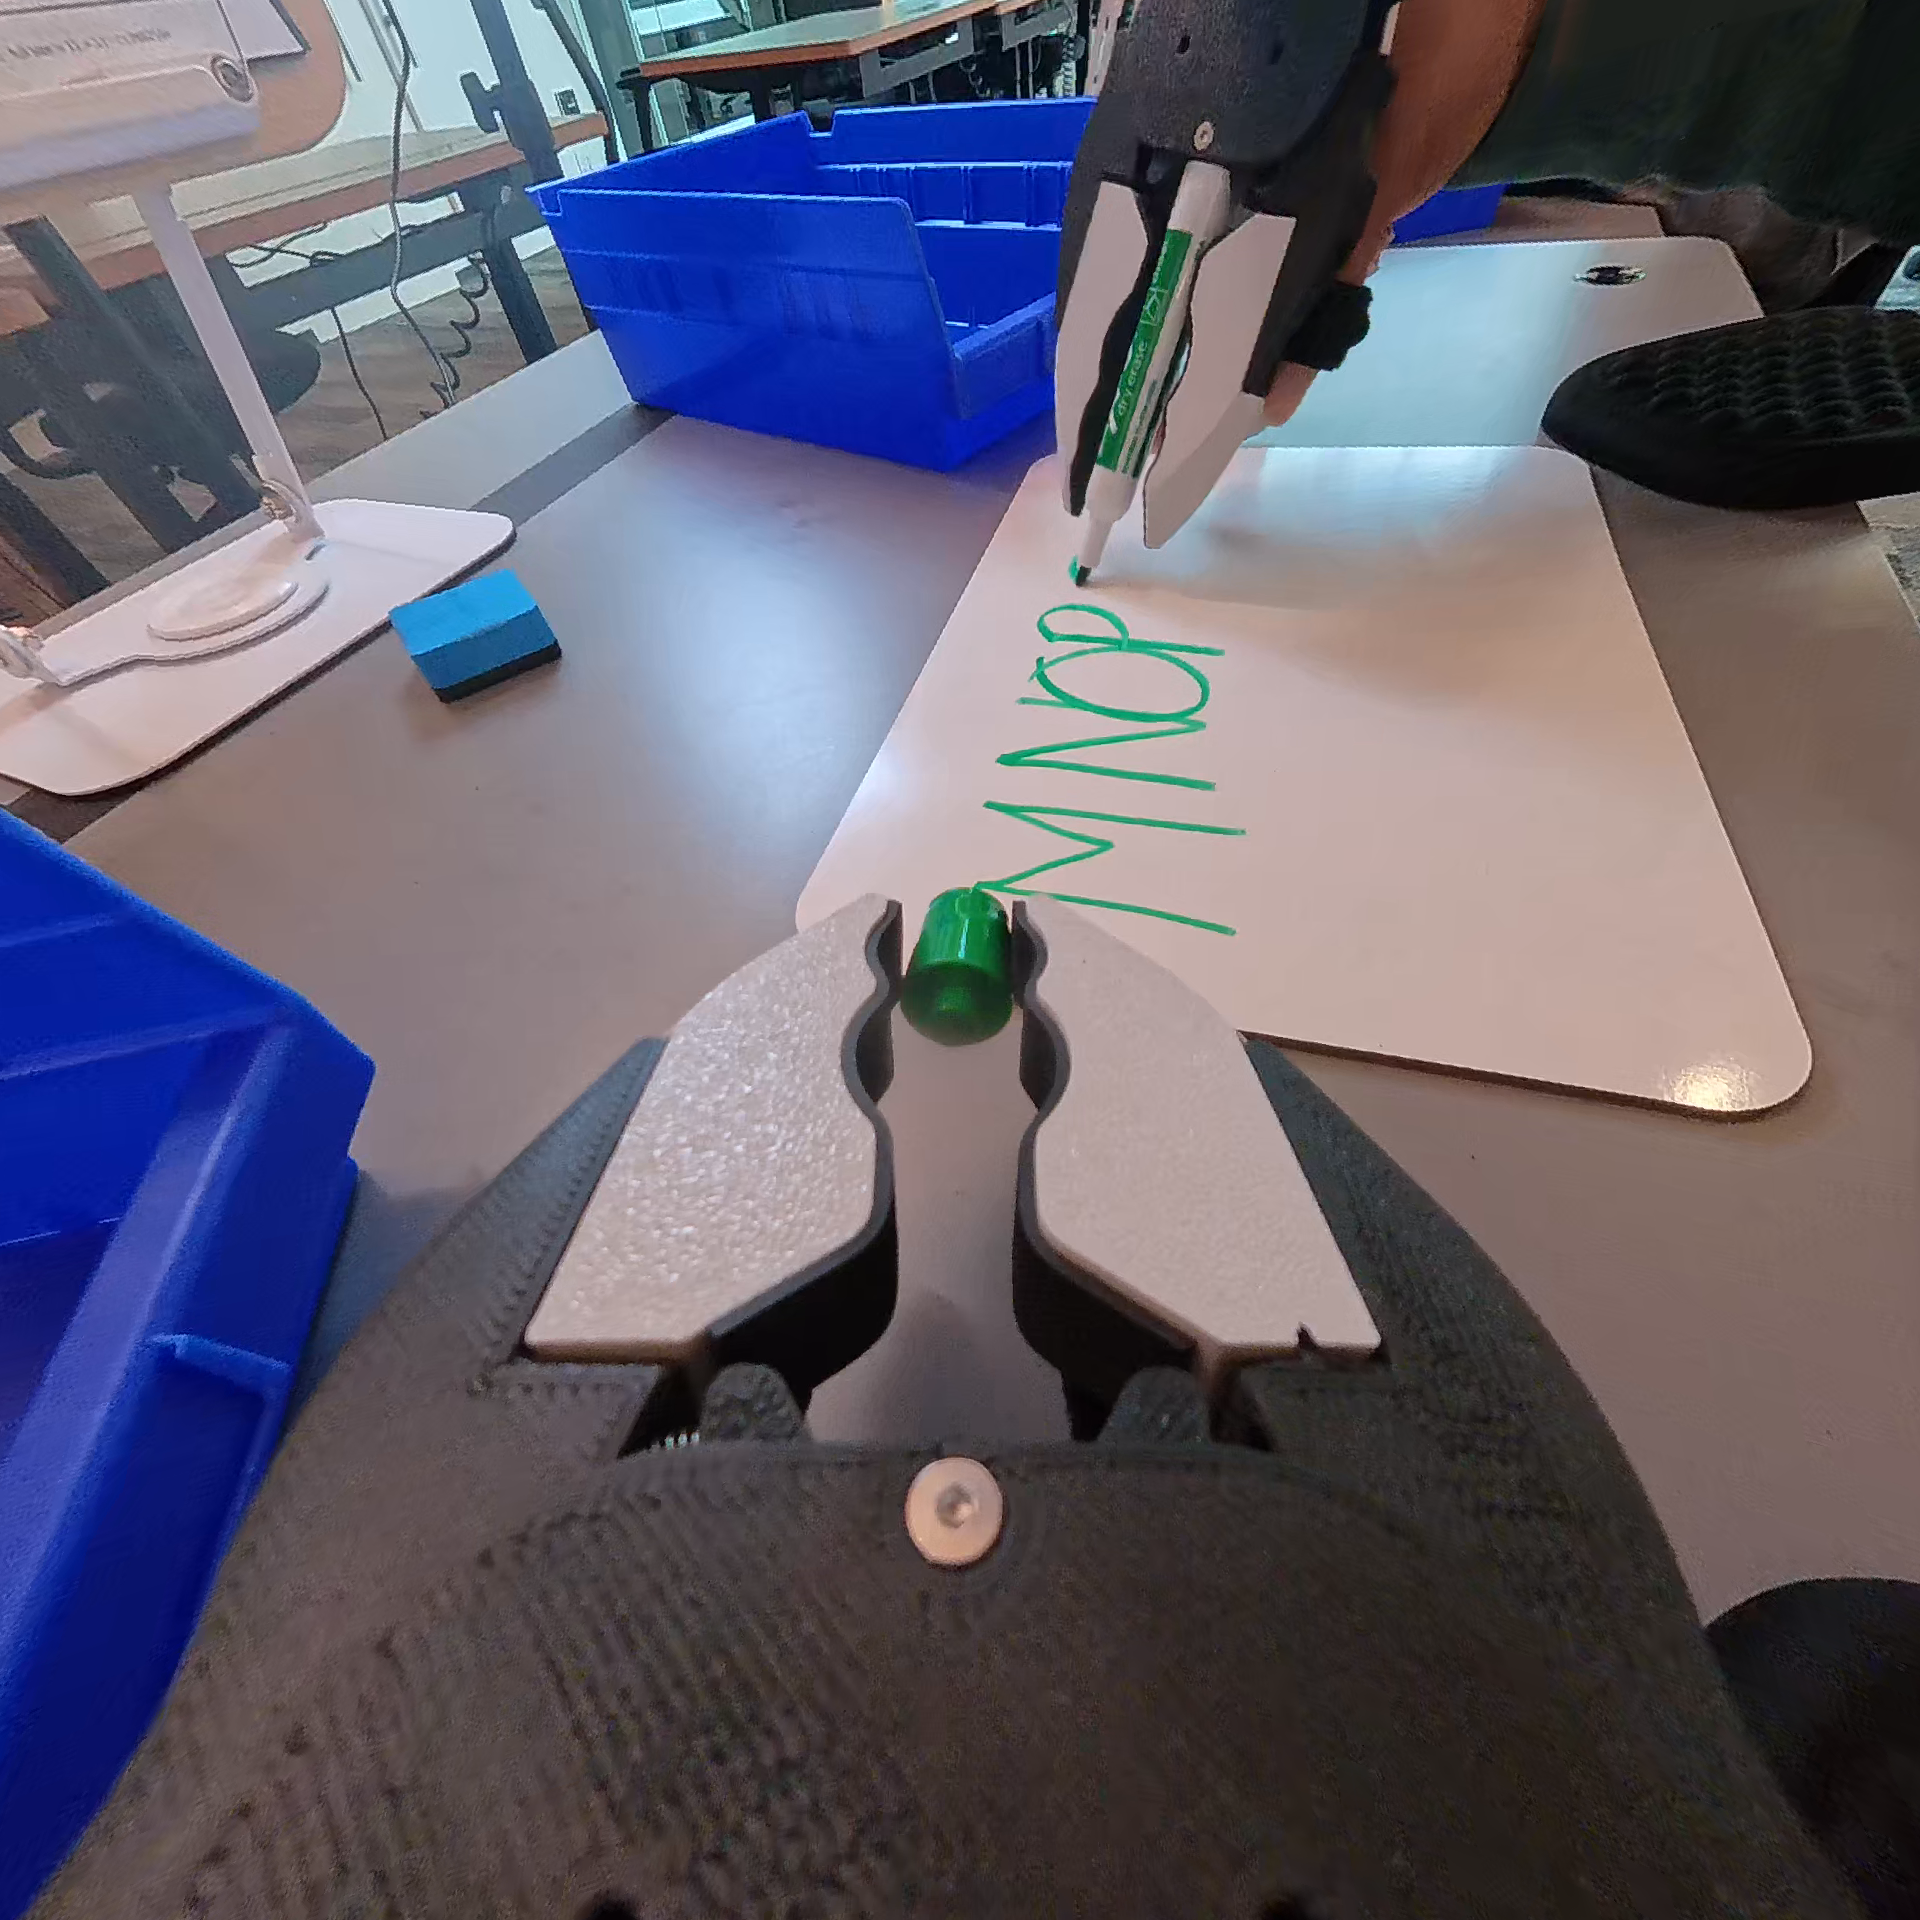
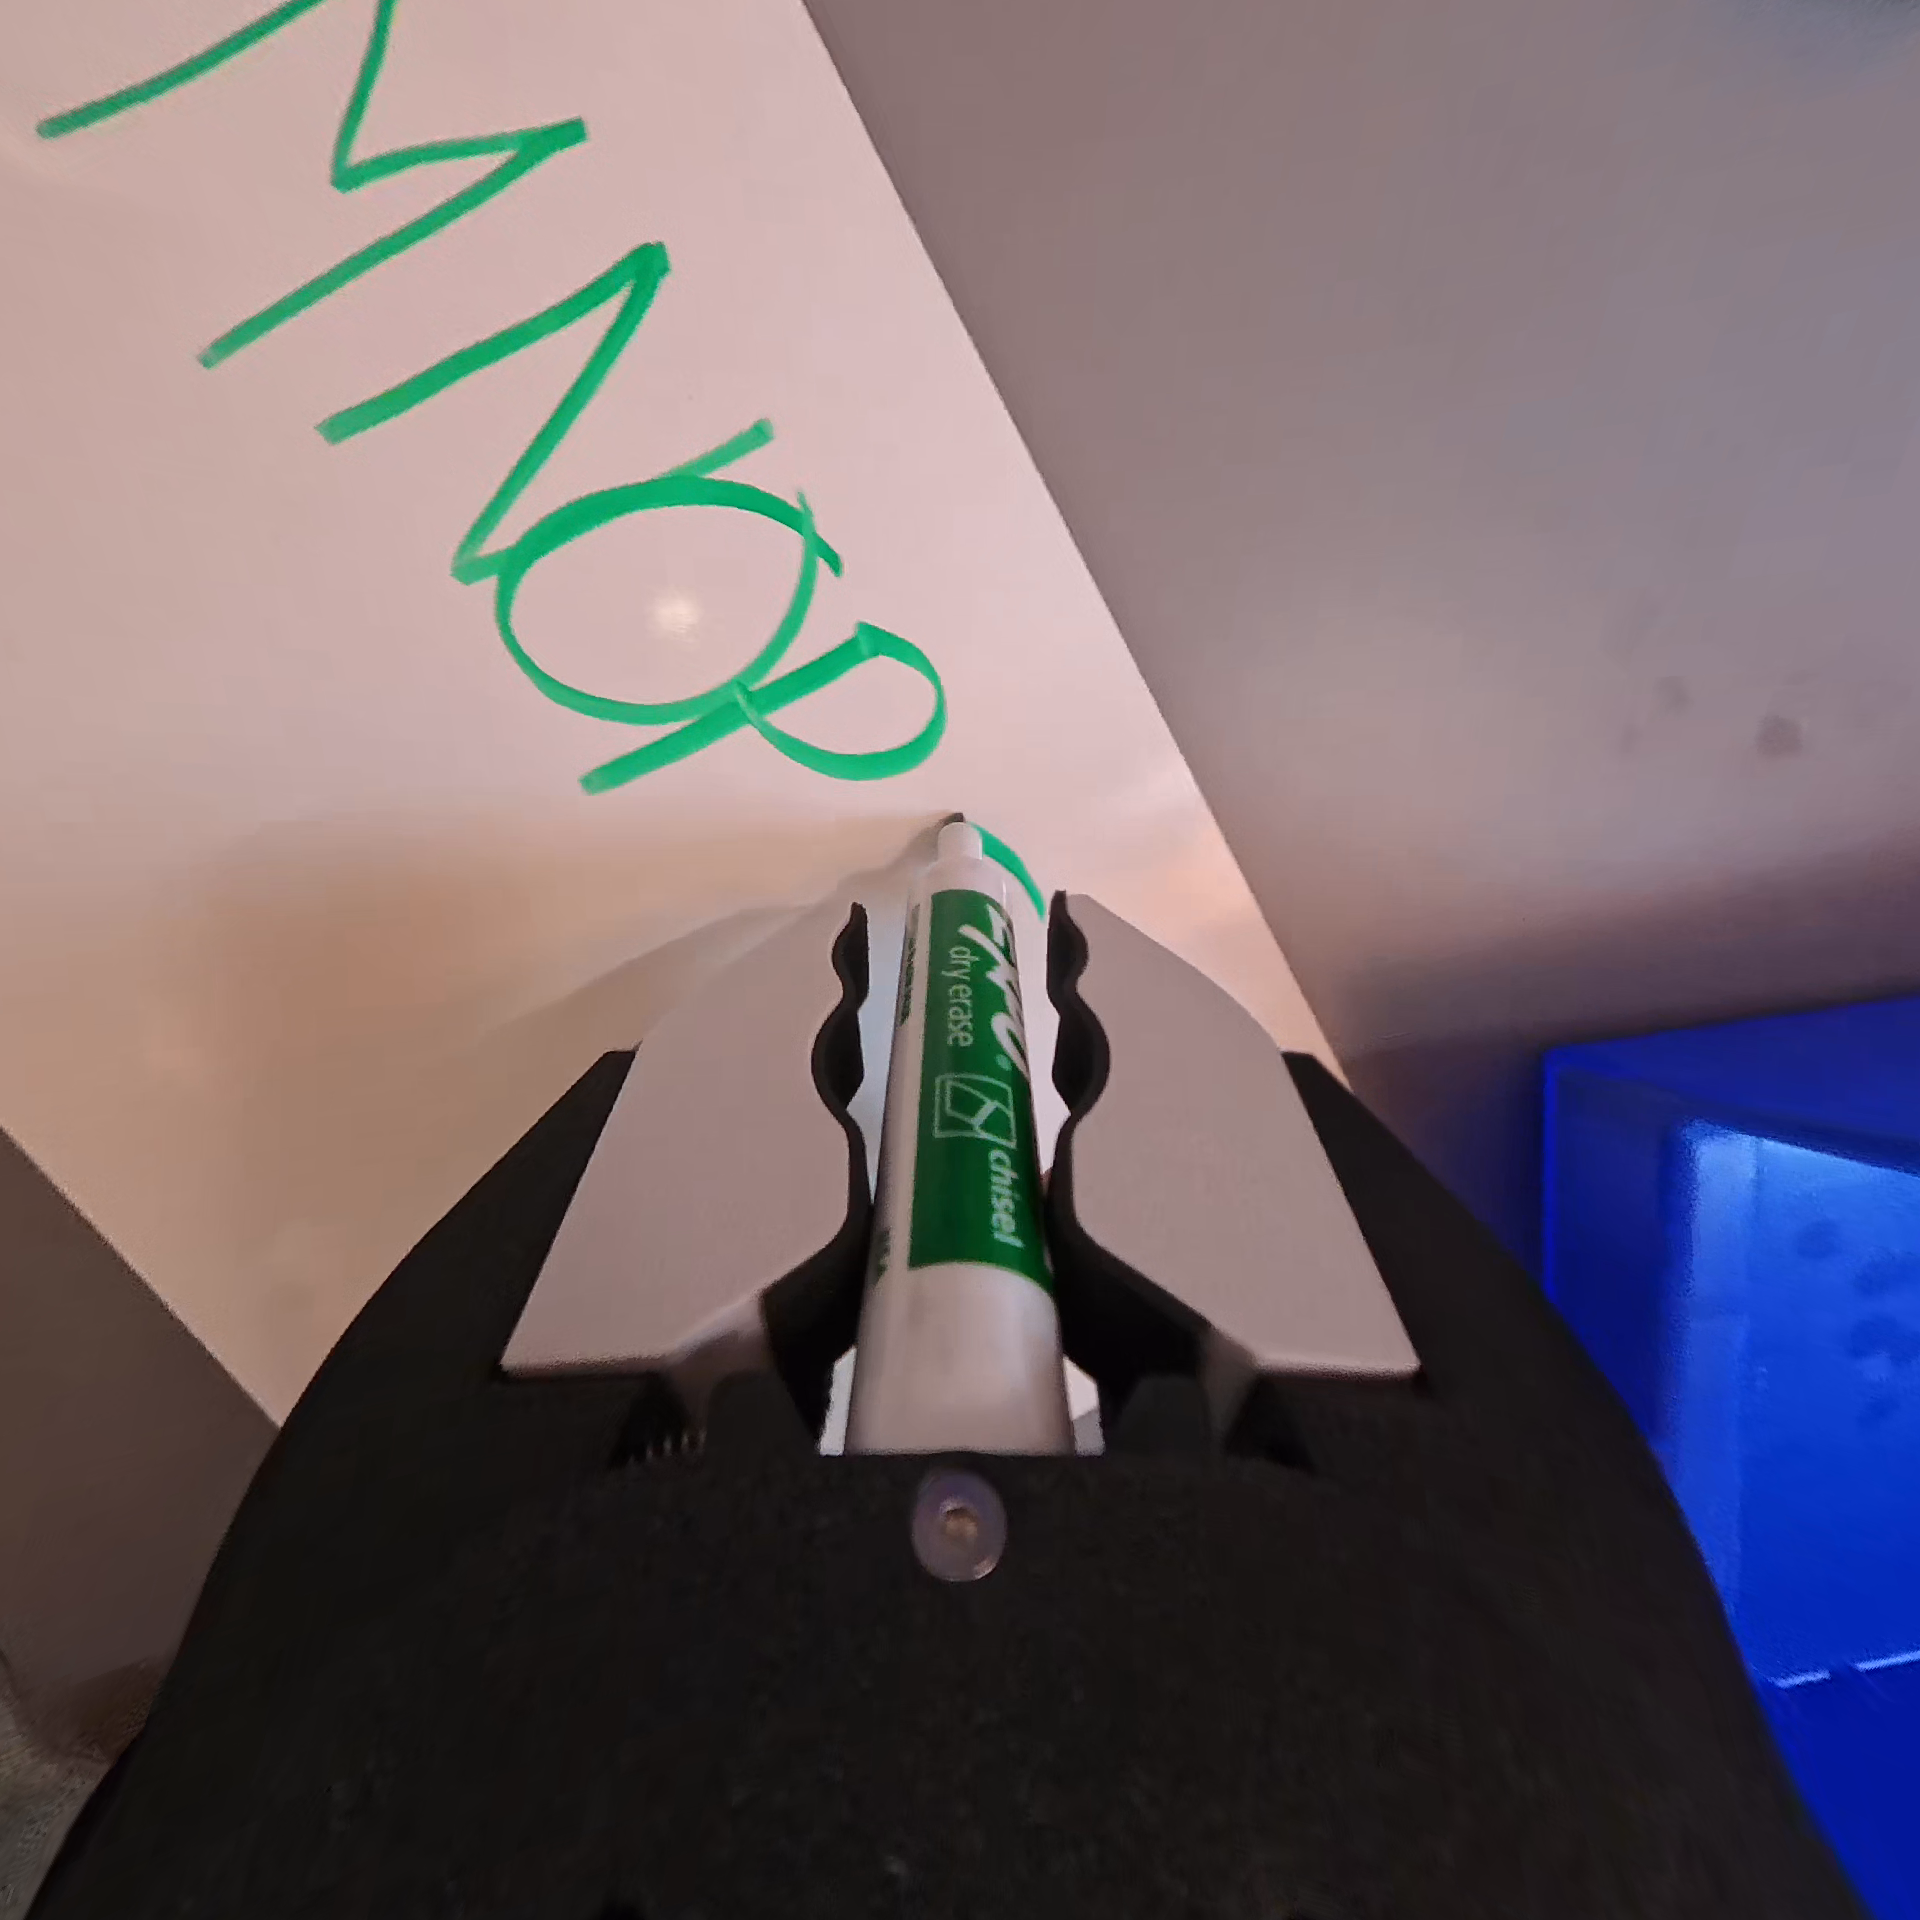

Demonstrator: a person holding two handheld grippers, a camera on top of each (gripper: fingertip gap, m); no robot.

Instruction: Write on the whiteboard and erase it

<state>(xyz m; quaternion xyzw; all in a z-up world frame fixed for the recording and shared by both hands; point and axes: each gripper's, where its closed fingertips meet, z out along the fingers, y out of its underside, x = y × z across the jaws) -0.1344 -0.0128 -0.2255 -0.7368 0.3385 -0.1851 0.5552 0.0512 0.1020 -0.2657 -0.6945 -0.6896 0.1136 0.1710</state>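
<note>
Whiteboard [image 1: 1403, 790] lies flat on the table [image 1: 644, 831], green lettering part done. Right gripper [image 2: 954, 925] clamps the green marker [image 2: 966, 1143], tip on the board: writing is in hand. Left gripper [image 1: 956, 935] pinches the green cap [image 1: 956, 982]. Erasing probably needs the blue eraser [image 1: 473, 634] nearby.

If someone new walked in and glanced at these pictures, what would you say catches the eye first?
Most striking is the green writing running along the whiteboard on the grey table, with the right gripper pressing a green marker tip-down at its far end. Next comes the green cap pinched in the left gripper at the board's near corner. A blue eraser lies unused to the left, before a blue bin.
</note>
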